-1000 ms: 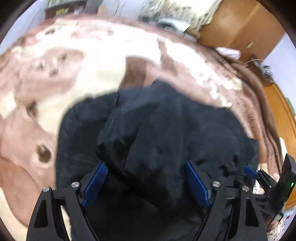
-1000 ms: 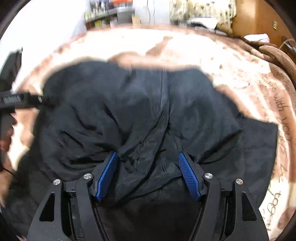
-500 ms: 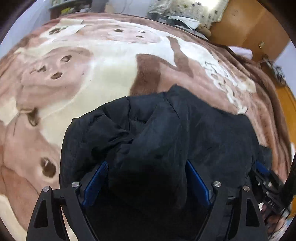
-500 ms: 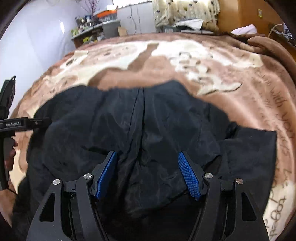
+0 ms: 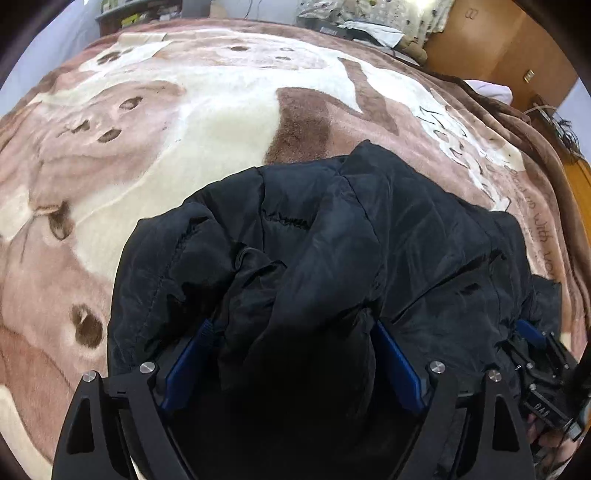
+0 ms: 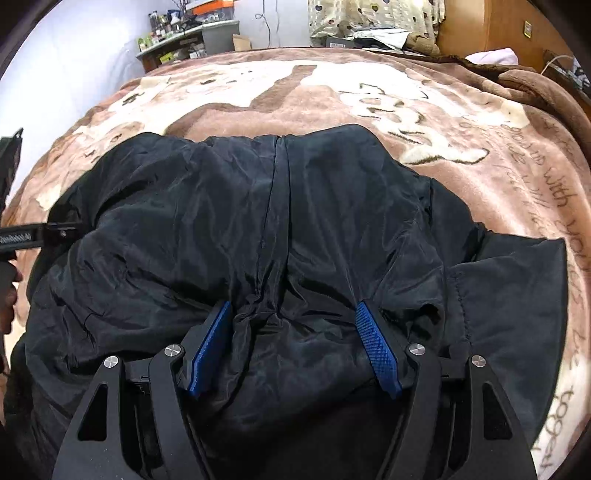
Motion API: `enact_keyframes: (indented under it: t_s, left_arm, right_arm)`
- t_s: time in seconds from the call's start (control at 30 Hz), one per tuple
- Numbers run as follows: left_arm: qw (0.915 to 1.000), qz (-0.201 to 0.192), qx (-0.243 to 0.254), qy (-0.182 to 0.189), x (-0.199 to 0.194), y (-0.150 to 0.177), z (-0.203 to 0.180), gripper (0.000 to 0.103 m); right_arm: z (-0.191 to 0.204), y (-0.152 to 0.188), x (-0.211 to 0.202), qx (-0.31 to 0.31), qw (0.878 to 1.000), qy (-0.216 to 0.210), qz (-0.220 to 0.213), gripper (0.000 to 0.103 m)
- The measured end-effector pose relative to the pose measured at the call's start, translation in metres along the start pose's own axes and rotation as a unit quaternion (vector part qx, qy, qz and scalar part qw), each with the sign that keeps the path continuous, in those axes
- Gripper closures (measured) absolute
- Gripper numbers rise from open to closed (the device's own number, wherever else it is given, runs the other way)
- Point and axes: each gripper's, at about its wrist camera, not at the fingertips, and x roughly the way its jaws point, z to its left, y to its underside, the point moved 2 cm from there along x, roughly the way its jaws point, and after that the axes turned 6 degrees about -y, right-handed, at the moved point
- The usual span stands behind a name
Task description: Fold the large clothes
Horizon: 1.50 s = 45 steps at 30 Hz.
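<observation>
Basically: black jacket [image 5: 332, 236] lies bunched on the bed's brown-and-cream blanket [image 5: 207, 122], filling the lower half of both frames.

Left hand-held gripper [image 5: 291, 354]: a thick bunch of jacket fabric sits between the blue pads [image 5: 397, 363]; jaws are opening at this moment. Fabric touches the pads, but I can't tell if they are pressing it.

Right hand-held gripper [image 6: 293, 343]: jaws stand fairly wide with a fold of jacket, seam included, gathered between the blue pads [image 6: 376, 347]. Fabric puckers at the left pad; looks clamped.

Left-wrist-only: the right hand-held gripper's side, lower right edge of frame, buried in the jacket hem; bear faces printed on the blanket at upper left; stitched quilting on the jacket.

Right-wrist-only: the left hand-held gripper's body and a person's hand [image 6: 7, 295] at the left edge; the jacket's centre seam running top to bottom; a flat panel of jacket spread at right; script lettering on the blanket along the right edge; a cluttered shelf [image 6: 184, 33] at upper left.
</observation>
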Motion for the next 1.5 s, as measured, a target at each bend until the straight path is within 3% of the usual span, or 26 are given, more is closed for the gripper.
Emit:
enact_keyframes:
  t_s: [0.13,0.2,0.33,0.47,0.53,0.8,1.0,1.23,1.5]
  left_arm:
    - [0.9988,0.006,-0.021,0.044,-0.032,-0.004,0.003,0.016]
    - [0.9981,-0.026,-0.009,0.055,-0.058,-0.003,0.004,0.016]
    - [0.9955,-0.042,0.017,0.083,-0.102,0.011,0.011,0.016]
    - [0.9928,-0.051,0.021,0.107,-0.145,0.042,0.036,0.016]
    - [0.9937,-0.058,0.02,0.095,-0.164,0.059,0.051,0.015]
    - [0.9935,-0.072,-0.001,0.089,-0.233,0.148,0.109,0.012]
    - [0.9957,-0.045,-0.001,0.081,-0.238,0.213,0.127,0.012]
    - [0.9957,-0.03,0.004,0.088,-0.233,0.273,0.129,0.012]
    - [0.9939,0.015,-0.039,0.101,-0.198,0.319,0.137,0.011]
  right_arm:
    - [-0.001,-0.01,-0.029,0.027,1.0,-0.007,-0.009,0.034]
    - [0.0,-0.011,-0.056,0.03,0.999,-0.014,-0.04,0.034]
    - [0.004,0.0,-0.117,0.02,0.996,-0.03,-0.083,0.034]
    - [0.003,0.033,-0.183,0.014,0.991,-0.053,-0.118,0.033]
    - [-0.001,0.053,-0.214,0.021,0.989,-0.056,-0.135,0.033]
    - [-0.015,0.131,-0.324,0.062,0.981,-0.013,-0.183,0.033]
    - [-0.004,0.186,-0.345,0.059,0.986,0.047,-0.148,0.033]
    - [0.011,0.249,-0.333,0.077,0.99,0.046,-0.109,0.033]
    - [0.018,0.309,-0.303,0.114,0.99,0.041,-0.072,0.033]
